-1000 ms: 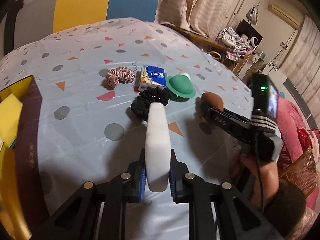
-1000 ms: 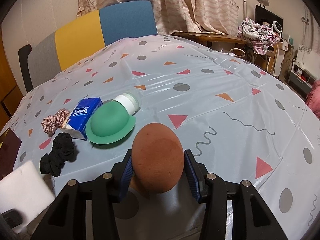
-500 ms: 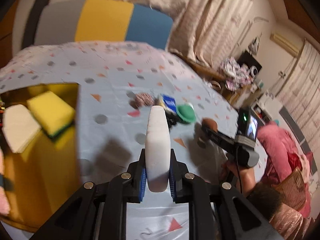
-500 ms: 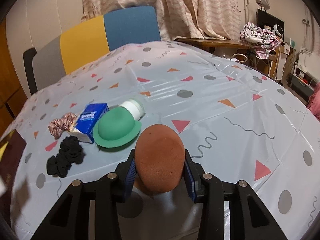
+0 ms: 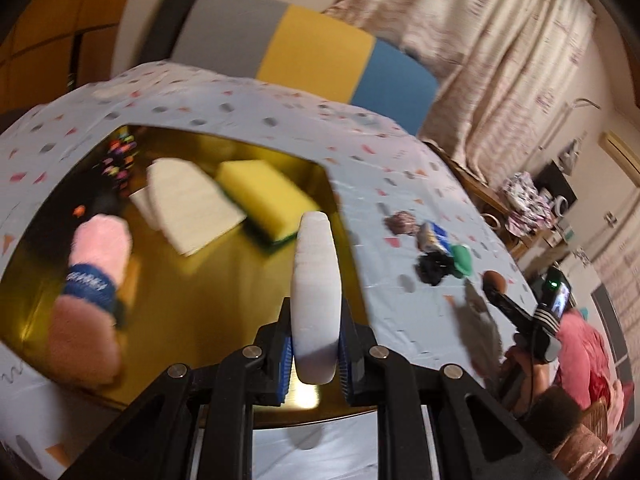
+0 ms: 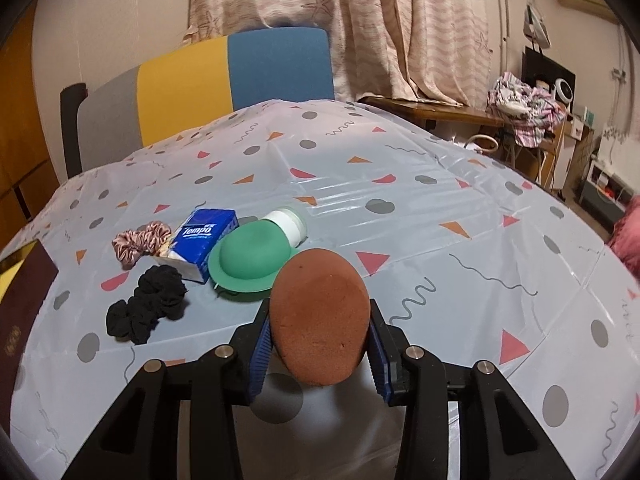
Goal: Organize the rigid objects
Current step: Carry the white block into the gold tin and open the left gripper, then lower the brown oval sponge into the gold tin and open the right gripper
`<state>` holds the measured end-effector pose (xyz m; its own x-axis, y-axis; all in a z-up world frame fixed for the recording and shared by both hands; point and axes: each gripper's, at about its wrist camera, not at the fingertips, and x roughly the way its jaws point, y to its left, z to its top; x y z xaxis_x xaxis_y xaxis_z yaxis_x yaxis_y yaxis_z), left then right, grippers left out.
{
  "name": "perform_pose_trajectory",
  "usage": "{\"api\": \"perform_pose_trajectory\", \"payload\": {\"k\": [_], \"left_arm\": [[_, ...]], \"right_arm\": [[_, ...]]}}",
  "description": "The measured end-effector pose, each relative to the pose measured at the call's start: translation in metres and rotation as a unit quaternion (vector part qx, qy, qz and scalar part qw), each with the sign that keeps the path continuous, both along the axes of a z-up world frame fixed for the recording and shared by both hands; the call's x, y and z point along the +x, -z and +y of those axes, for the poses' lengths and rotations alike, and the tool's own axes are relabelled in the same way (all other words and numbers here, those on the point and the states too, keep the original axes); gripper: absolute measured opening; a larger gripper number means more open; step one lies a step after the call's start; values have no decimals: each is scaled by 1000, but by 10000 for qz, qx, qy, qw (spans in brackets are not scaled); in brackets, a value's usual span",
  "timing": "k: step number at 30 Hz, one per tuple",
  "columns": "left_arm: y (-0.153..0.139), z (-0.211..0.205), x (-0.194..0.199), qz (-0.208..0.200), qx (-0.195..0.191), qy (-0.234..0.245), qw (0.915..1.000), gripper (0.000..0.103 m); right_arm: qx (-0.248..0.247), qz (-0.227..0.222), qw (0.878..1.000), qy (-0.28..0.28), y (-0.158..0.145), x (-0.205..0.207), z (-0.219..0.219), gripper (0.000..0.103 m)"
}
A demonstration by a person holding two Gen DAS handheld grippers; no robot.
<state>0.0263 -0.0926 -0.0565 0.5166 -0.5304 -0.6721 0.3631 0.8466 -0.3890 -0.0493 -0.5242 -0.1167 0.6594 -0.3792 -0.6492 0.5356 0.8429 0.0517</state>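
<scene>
Right wrist: brown egg-shaped sponge, matte.

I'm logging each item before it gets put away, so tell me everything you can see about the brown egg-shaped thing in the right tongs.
The brown egg-shaped thing is a rounded, reddish-brown oval with a matte, slightly pitted surface that looks like foam or sponge. The right tongs are shut on it, blue pads pressing both sides, narrower end toward the camera. It is held above the patterned tablecloth, just in front of the green hat-shaped piece, apparently without touching it.
</scene>
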Motion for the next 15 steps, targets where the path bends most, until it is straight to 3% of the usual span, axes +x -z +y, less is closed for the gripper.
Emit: {"api": "perform_pose_trajectory", "payload": {"k": [3, 7, 11, 15], "left_arm": [[7, 17, 4, 109, 35, -209, 9997, 18], [13, 35, 9, 213, 230, -573, 9979, 43], [10, 54, 5, 99, 256, -895, 9956, 44], [5, 66, 0, 43, 143, -876, 9960, 44]], "right_arm": [[-97, 103, 9999, -27, 1, 3, 4, 43], [-221, 205, 9995, -61, 1, 4, 9, 43], [-367, 319, 9987, -143, 0, 6, 16, 43], [-384, 465, 9977, -326, -1, 8, 22, 43]]}}
